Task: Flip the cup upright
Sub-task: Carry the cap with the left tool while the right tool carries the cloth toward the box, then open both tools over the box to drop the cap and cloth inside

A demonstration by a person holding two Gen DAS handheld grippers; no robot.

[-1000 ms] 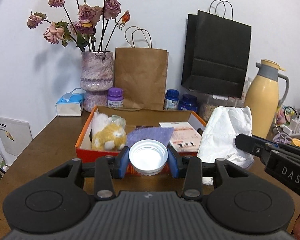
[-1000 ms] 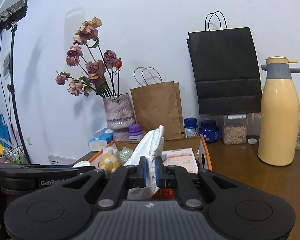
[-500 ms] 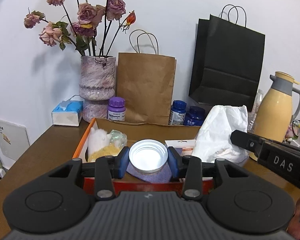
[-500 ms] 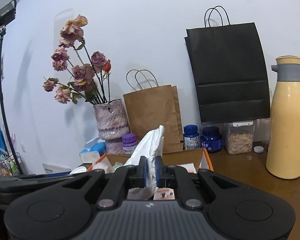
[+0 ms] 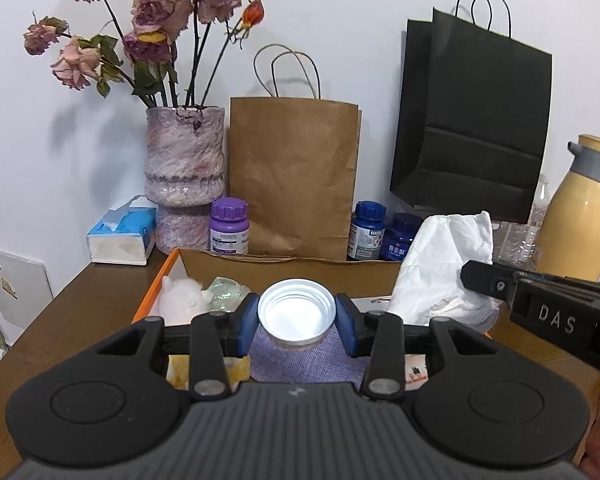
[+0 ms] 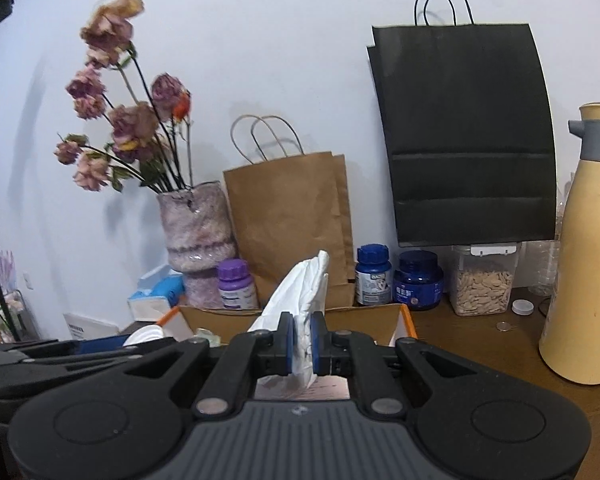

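At centre frame in the left wrist view, the left gripper pinches a small white cup, its mouth tilted toward the camera, above an orange box. The cup's base is hidden. The right gripper clamps a crumpled white bag at lower centre of its own view. The left gripper alone holds the cup; its axis likely needs tipping vertical.

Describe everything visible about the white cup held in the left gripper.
The cup is small, round and white, likely plastic, with ridges ringing its inner wall. Its open mouth faces up toward the camera, showing a plain white bottom. The left gripper is shut on it, a blue pad pressed against each side. It is held above the purple cloth in the orange box; whether it touches the cloth cannot be told.
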